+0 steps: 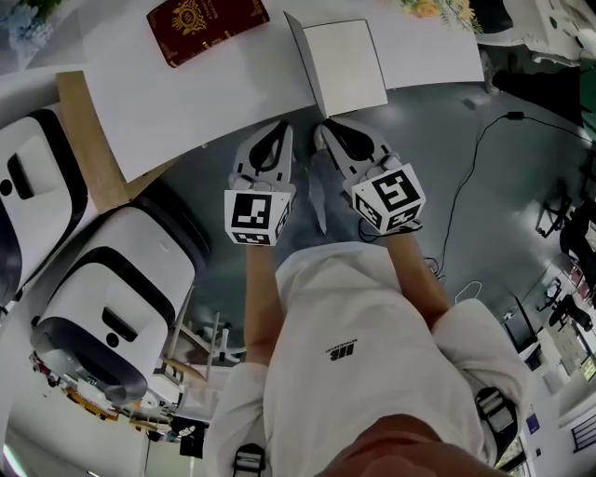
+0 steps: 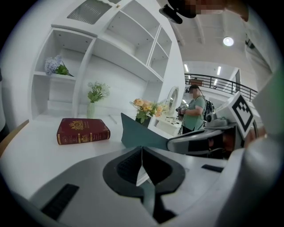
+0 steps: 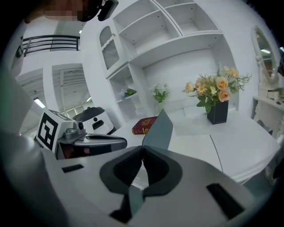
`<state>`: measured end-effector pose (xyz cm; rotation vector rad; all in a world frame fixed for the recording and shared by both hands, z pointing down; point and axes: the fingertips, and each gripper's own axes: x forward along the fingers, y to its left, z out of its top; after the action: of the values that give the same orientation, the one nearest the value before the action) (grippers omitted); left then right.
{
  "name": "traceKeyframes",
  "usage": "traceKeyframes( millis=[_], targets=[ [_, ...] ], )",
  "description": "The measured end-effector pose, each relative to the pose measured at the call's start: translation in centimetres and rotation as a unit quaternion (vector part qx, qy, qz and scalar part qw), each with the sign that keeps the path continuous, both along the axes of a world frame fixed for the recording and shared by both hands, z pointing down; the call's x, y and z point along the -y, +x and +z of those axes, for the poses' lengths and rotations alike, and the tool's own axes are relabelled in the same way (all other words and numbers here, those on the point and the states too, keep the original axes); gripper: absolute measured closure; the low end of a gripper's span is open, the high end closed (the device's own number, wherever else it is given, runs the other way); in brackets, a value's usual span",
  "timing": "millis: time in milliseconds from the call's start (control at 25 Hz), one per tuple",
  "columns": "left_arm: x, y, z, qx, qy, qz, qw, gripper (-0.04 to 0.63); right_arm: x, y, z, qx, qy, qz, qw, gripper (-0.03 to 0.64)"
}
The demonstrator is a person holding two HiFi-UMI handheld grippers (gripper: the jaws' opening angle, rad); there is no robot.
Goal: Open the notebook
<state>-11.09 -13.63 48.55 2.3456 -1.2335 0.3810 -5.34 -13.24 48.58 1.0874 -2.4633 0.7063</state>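
Note:
The notebook [image 1: 346, 63] lies on the white table [image 1: 186, 102] with its white page showing. Its dark cover [image 1: 303, 61] stands roughly upright along the left side, and shows as a teal sheet [image 2: 137, 133] in the left gripper view. My right gripper [image 1: 324, 130] is at the notebook's near edge, shut on the near corner of the cover [image 3: 159, 131], which rises straight from my right gripper's [image 3: 143, 148] closed tips. Beside it on the left, my left gripper [image 1: 282, 132] is shut at the table's edge, and nothing shows between its closed tips [image 2: 142, 148].
A dark red hardback book [image 1: 207, 26] lies on the table further back to the left. A black vase of flowers [image 3: 217, 111] stands at the back right, with white shelves behind. White machines [image 1: 102, 307] stand on the floor to the left, and a cable [image 1: 466, 186] runs to the right.

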Motion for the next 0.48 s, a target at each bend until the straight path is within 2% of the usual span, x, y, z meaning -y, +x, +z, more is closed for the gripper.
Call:
traceKeyframes(
  millis=[480],
  targets=[
    [-0.4, -2.9, 0.9, 0.001, -0.01, -0.015, 0.9998, 0.595, -0.6, -3.8, 1.3, -0.004, -0.011, -0.037, 0.999, 0.611]
  ],
)
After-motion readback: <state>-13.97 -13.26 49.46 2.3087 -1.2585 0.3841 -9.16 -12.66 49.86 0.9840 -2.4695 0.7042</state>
